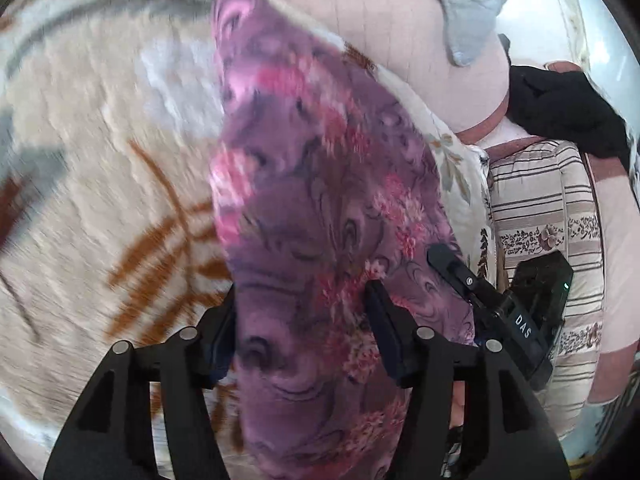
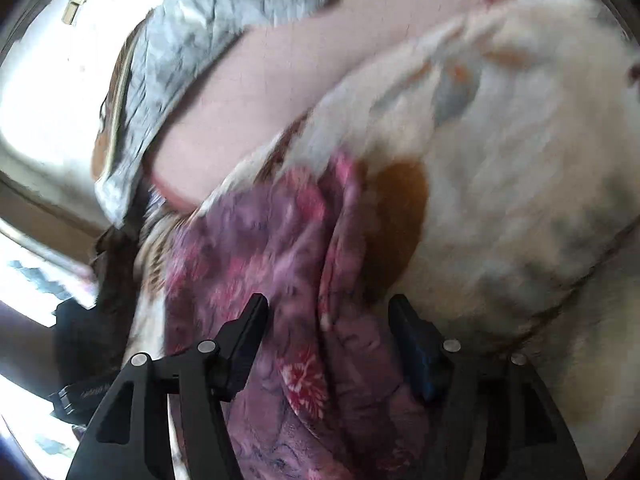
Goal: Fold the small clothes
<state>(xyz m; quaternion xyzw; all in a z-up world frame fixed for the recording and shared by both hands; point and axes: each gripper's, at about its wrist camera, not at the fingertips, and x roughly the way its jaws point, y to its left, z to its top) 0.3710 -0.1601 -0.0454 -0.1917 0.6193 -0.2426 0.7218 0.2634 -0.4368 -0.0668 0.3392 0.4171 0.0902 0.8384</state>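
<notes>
Purple floral garment (image 1: 320, 200) hangs over blanket (image 1: 100, 160); left gripper (image 1: 300, 340) & right gripper (image 2: 328, 344) fingers parted round it, grip unclear. Mid-fold; next, lay flat.

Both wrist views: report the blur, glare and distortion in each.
Left wrist view: the blanket is streaked with motion blur, the purple floral garment is softer at its far end, and fisheye bending curves the edges. Right wrist view: heavier blur across garment and blanket, and a blown-out window glare at left.
</notes>
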